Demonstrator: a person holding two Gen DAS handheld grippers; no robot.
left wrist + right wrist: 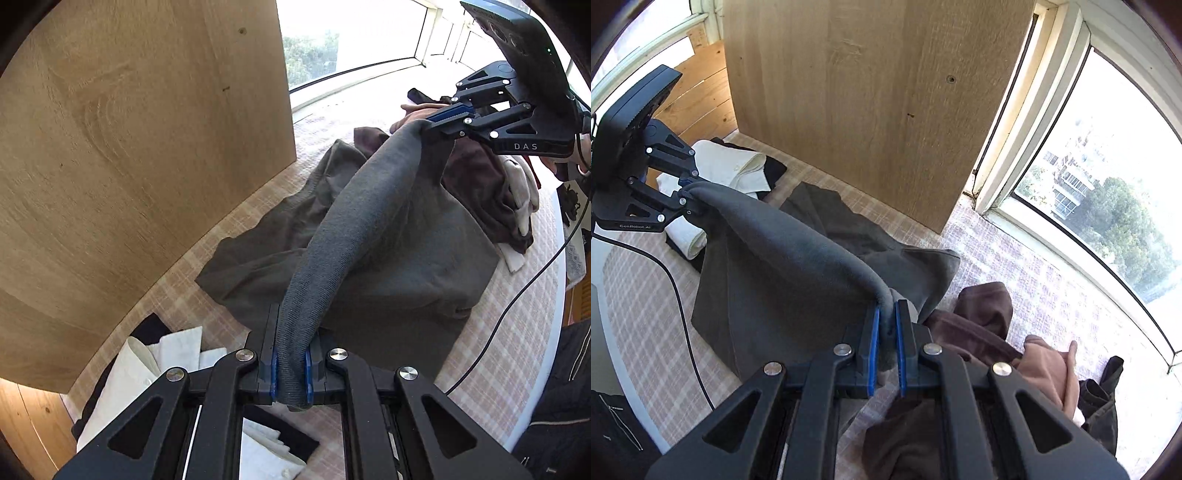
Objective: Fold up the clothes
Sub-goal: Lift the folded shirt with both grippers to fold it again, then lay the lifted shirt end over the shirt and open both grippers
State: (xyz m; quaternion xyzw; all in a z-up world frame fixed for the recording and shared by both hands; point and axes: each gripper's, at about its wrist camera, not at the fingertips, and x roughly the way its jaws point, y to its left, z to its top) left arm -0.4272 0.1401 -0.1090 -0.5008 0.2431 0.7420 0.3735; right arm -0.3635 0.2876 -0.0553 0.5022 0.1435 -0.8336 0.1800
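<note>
A dark grey garment (369,229) (783,266) hangs stretched between my two grippers above a checked bed cover (517,314). My left gripper (291,373) is shut on one end of its rolled edge; in the right wrist view that gripper (689,192) sits at the far left. My right gripper (886,343) is shut on the other end, and shows at the upper right of the left wrist view (436,118). The garment's lower part drapes down onto the cover.
A wooden panel (129,147) (868,103) stands close behind the garment. Folded white and black clothes (147,369) (731,170) lie at the left. A heap of brown and pink clothes (491,192) (997,350) lies at the right. A black cable (683,314) crosses the cover. Windows (1108,184) border the bed.
</note>
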